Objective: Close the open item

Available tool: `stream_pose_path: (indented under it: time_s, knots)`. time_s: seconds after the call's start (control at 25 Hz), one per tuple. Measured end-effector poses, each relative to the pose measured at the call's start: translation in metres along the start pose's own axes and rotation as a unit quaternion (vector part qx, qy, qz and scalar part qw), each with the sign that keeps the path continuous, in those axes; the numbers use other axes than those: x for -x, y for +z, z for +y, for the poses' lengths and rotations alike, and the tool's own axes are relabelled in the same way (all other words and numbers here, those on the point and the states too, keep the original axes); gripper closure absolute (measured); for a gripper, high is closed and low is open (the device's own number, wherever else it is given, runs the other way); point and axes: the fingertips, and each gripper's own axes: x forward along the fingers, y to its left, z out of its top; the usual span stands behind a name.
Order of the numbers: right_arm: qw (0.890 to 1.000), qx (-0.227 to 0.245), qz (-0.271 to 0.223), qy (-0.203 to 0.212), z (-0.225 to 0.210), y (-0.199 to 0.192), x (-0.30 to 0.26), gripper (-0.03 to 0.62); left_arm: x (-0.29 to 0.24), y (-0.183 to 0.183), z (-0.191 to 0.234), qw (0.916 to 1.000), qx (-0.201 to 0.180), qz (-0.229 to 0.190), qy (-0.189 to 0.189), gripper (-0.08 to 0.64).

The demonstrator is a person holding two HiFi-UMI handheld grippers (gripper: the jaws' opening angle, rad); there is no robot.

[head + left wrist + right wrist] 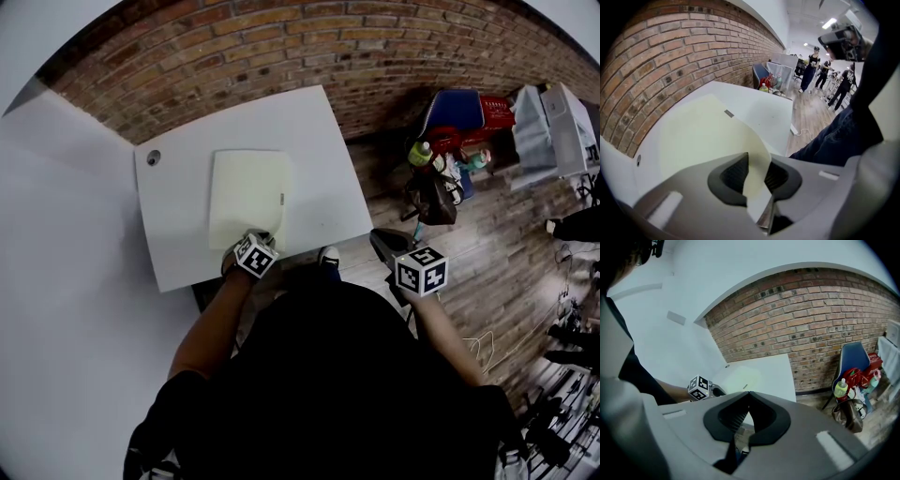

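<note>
A pale yellow folder (248, 192) lies on the white table (319, 122), with a small grey tab (280, 199) at its right edge. My left gripper (262, 236) is at the folder's near edge. In the left gripper view the near part of the cover (703, 136) curls up and passes between the jaws of the left gripper (758, 161). The dark pads stand apart on either side of the thin sheet. My right gripper (380, 240) hangs off the table's near right corner, above the floor. Its jaws (748, 394) are shut and hold nothing.
A brick wall runs behind the table, and a round hole (153, 157) sits in its left corner. On the wooden floor to the right stand a blue chair (455, 111), a red bag (497, 112), a green bottle (421, 153) and a dark bag (433, 195). People stand far off (811, 65).
</note>
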Motion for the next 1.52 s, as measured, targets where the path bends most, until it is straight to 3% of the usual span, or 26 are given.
stream_pose_path:
  time_s: [0.68, 1.52]
  knots:
    - [1.000, -0.002, 0.009, 0.006, -0.004, -0.004, -0.005, 0.591, -0.009, -0.003, 0.000, 0.9993, -0.001, 0.030, -0.023, 0.488]
    - [1.000, 0.002, 0.015, 0.011, -0.004, -0.004, -0.014, 0.591, -0.010, 0.000, -0.002, 0.9990, 0.015, 0.027, -0.032, 0.462]
